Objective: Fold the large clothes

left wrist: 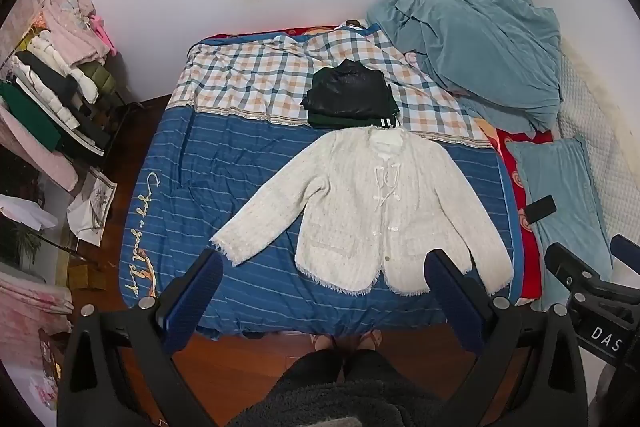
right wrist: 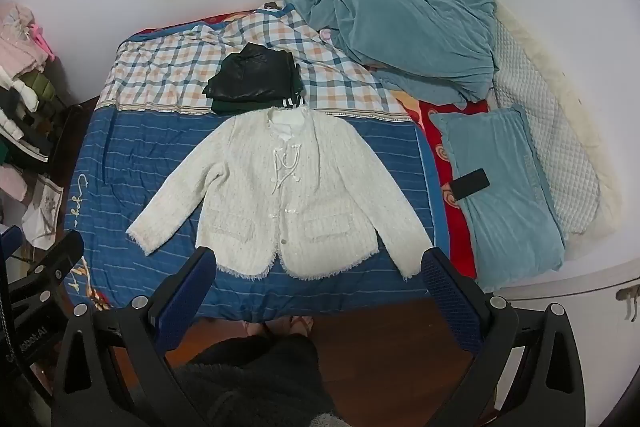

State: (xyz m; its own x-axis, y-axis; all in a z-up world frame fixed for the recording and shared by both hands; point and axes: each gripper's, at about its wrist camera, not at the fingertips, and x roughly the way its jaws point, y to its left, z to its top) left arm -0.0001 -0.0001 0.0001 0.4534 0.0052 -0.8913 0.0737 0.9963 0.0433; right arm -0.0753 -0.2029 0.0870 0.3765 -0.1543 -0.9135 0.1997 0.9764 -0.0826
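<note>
Lying behind jacket: folded clothes.

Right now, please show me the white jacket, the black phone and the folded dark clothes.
white jacket [right wrist: 256, 187]: right wrist view, chest panel.
black phone [right wrist: 470, 183]: right wrist view, middle of its face.
folded dark clothes [left wrist: 348, 93]: left wrist view, top black piece.
</note>
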